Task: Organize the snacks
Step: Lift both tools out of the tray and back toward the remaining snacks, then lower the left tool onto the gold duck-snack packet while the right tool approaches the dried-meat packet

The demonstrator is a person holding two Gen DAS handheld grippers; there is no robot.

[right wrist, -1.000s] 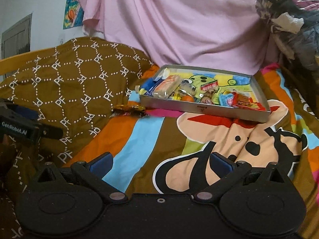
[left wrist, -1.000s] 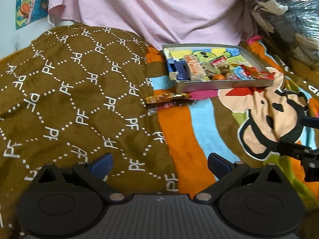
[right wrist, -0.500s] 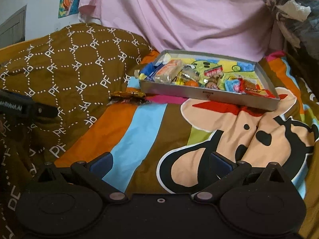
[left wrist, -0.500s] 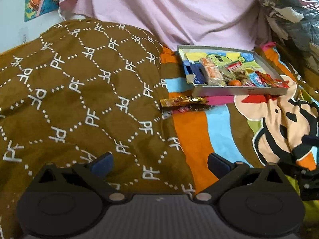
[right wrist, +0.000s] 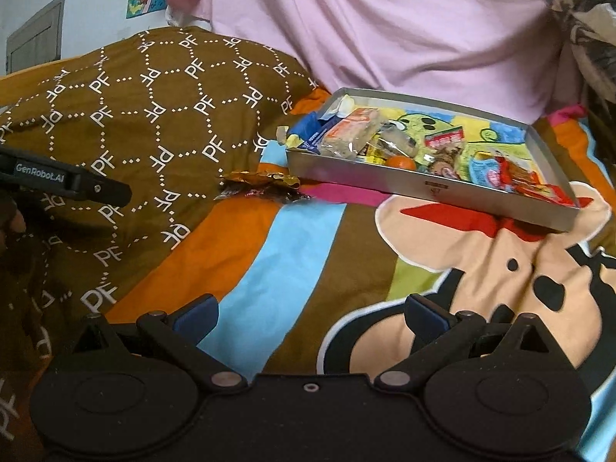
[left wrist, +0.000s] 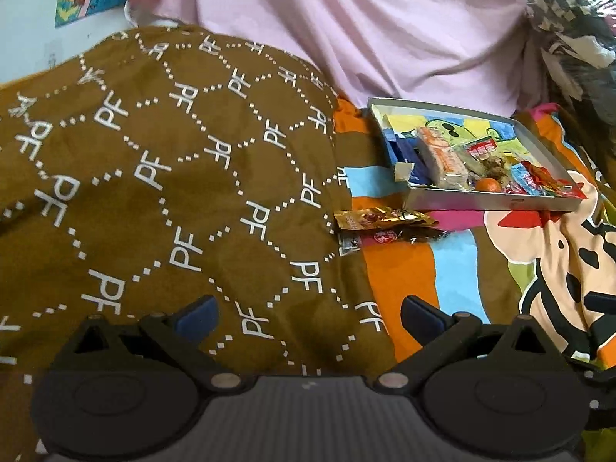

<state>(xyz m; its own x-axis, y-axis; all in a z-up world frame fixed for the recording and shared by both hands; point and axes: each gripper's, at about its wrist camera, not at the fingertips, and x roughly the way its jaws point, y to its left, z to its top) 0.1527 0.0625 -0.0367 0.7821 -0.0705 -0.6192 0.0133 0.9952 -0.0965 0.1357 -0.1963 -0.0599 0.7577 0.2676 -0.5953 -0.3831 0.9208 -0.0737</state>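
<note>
A grey metal tray (left wrist: 481, 203) (right wrist: 389, 183) rests on a striped cartoon bedspread and holds several wrapped snacks and a small orange fruit (left wrist: 488, 184) (right wrist: 400, 162). Two snack packets lie on the bedspread left of the tray: a gold one (left wrist: 381, 218) (right wrist: 261, 178) and a darker one with a red label (left wrist: 385, 238). My left gripper (left wrist: 310, 313) is open and empty, low over the brown blanket, well short of the packets. My right gripper (right wrist: 312, 313) is open and empty over the bedspread, in front of the tray.
A brown blanket with white PF letters (left wrist: 161, 177) (right wrist: 154, 115) covers the left side. Pink cloth (left wrist: 365, 23) hangs behind the tray. A plastic-wrapped bundle (left wrist: 577, 38) sits at the far right. The left gripper's body (right wrist: 65, 181) shows at the right wrist view's left edge.
Both grippers have moved forward toward the tray and packets, which look larger now. The left view has swung leftward, so the tray sits further right. Jaws stay open.
</note>
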